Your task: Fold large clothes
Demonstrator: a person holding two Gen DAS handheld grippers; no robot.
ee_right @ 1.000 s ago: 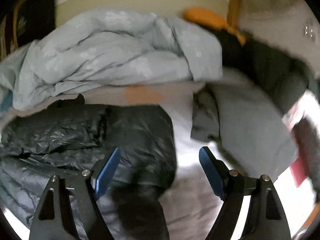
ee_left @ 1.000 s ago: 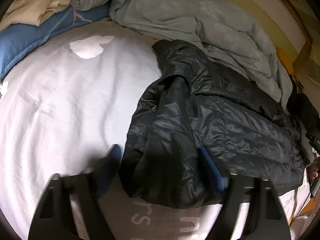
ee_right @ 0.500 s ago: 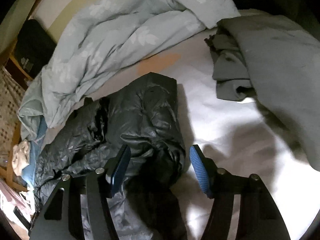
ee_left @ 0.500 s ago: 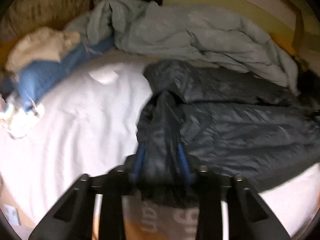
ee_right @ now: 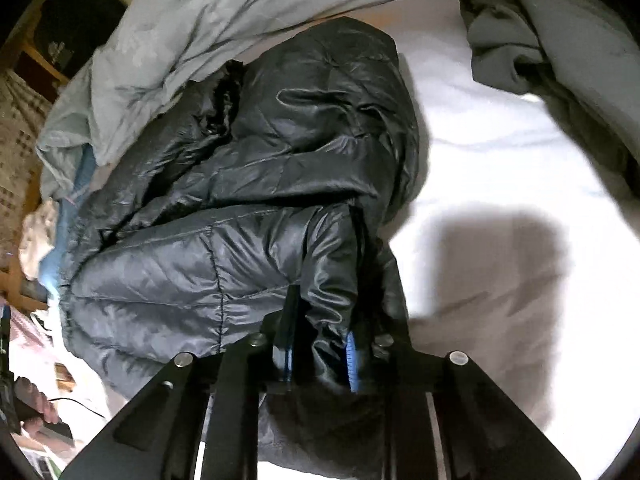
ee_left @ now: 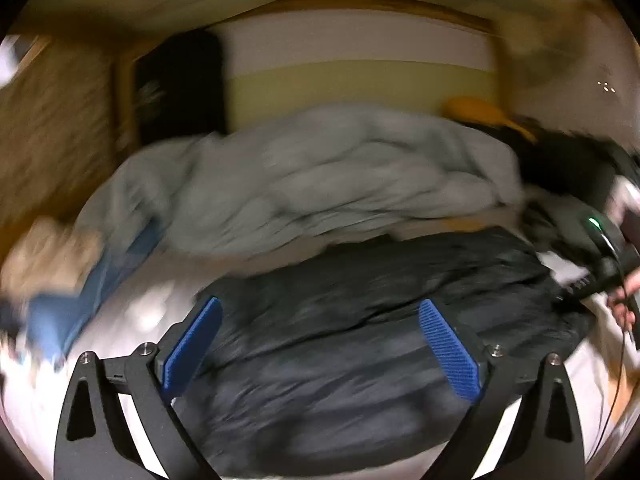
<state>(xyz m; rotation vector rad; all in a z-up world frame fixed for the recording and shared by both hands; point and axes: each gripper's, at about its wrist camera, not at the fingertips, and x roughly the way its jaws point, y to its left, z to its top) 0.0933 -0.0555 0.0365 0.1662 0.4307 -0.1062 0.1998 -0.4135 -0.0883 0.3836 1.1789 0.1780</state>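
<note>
**Black jacket on the bed, one edge pinched, the other let go**

A bed [ee_right: 500, 152] with a white sheet fills both views. A rumpled pale grey-green duvet [ee_left: 320, 184] lies bunched along its far side, and a grey garment [ee_right: 560, 40] sits at the far right corner in the right wrist view. In front of the duvet, the black puffer jacket [ee_right: 248, 184] lies spread on the sheet, partly folded over itself. A blue pillow [ee_left: 68, 304] lies at the left end of the bed, blurred. The right gripper [ee_right: 320, 344] has just been closing, and its jaws pinch a fold of the jacket's near edge. The left gripper [ee_left: 320, 344] has just been opening; its jaws stand spread wide above the jacket with nothing between the blue pads [ee_left: 450, 352].
</note>
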